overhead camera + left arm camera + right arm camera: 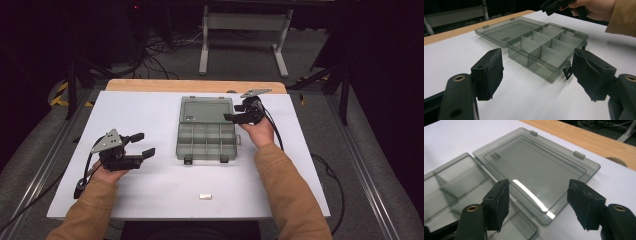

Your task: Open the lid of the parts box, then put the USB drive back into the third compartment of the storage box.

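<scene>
the box lid (207, 108) lies open, both my tongs, left (141, 145) and right (235, 113), are open and empty; next i should fetch the small piece (205, 196).

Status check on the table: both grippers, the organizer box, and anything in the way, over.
Left gripper open, empty, left of box. Right gripper open, empty, above the lid's right edge. Organizer box open, lid flat, compartments look empty. Small white piece near front edge, clear of box.

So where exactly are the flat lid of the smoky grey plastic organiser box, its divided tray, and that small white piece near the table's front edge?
Flat grey lid (206, 108), high view, middle of its panel.
Divided tray (206, 141), high view, central partition.
Small white piece (205, 197), high view, its middle.
</scene>
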Available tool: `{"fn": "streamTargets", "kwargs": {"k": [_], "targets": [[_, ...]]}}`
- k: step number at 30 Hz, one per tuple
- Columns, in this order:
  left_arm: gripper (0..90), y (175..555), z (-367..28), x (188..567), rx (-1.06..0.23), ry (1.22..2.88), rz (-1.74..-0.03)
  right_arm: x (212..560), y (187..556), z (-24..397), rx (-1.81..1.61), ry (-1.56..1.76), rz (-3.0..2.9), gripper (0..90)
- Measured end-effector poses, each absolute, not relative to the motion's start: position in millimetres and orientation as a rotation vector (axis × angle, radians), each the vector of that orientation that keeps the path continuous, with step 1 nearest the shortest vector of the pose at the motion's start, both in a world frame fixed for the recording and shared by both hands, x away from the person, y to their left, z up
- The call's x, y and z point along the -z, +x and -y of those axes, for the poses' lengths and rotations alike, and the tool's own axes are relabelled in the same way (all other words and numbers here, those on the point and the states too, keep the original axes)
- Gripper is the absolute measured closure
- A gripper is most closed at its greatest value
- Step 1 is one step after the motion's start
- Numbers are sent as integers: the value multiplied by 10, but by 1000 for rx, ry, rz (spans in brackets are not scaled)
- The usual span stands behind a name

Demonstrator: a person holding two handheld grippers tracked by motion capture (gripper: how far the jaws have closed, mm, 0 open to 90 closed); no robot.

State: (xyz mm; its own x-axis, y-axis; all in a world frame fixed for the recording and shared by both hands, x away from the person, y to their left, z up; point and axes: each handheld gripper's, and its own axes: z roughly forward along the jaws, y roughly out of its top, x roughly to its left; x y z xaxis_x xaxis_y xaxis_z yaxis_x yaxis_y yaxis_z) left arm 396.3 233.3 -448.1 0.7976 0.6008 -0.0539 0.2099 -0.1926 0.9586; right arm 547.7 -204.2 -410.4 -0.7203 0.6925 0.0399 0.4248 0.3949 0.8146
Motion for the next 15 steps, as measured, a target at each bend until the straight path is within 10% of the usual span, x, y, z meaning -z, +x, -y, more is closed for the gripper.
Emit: {"fn": "streamTargets", "kwargs": {"k": [15], "targets": [[192, 3843, -2423, 4445, -450, 1744, -618, 3767, 4804, 1872, -1275, 736, -2371, 256]]}}
